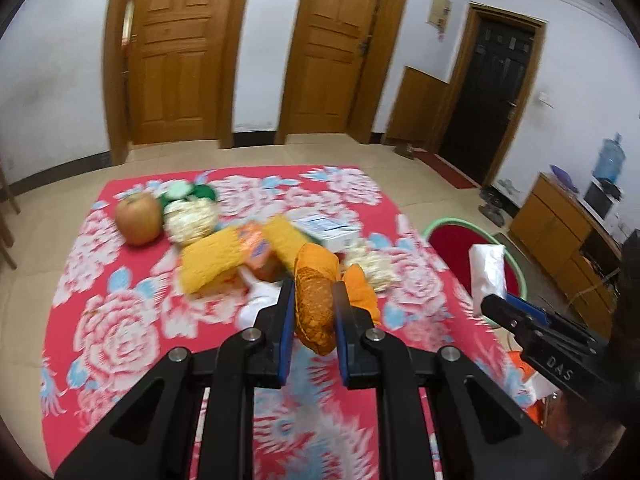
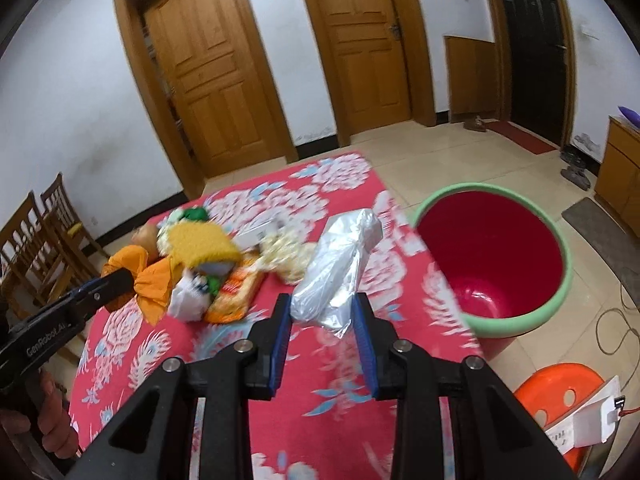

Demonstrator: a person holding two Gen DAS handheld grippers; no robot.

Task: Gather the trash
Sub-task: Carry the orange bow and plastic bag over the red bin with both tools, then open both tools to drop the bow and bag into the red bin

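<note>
My left gripper (image 1: 313, 294) is shut on an orange net bag (image 1: 316, 300) and holds it above the red flowered tablecloth (image 1: 120, 320). It shows in the right wrist view (image 2: 120, 280) too, with the orange bag (image 2: 152, 284). My right gripper (image 2: 323, 308) is shut on a crumpled silver plastic wrapper (image 2: 340, 268), held above the table's right edge. That wrapper also shows in the left wrist view (image 1: 486, 272). A red bin with a green rim (image 2: 496, 264) stands on the floor to the right of the table.
On the table lie an apple (image 1: 138, 218), yellow foam netting (image 1: 216, 260), white foam nets (image 1: 188, 220), an orange snack packet (image 1: 260, 252), a white box (image 1: 332, 232) and a green item. Wooden chairs (image 2: 36, 236) stand left, an orange stool (image 2: 560, 392) right.
</note>
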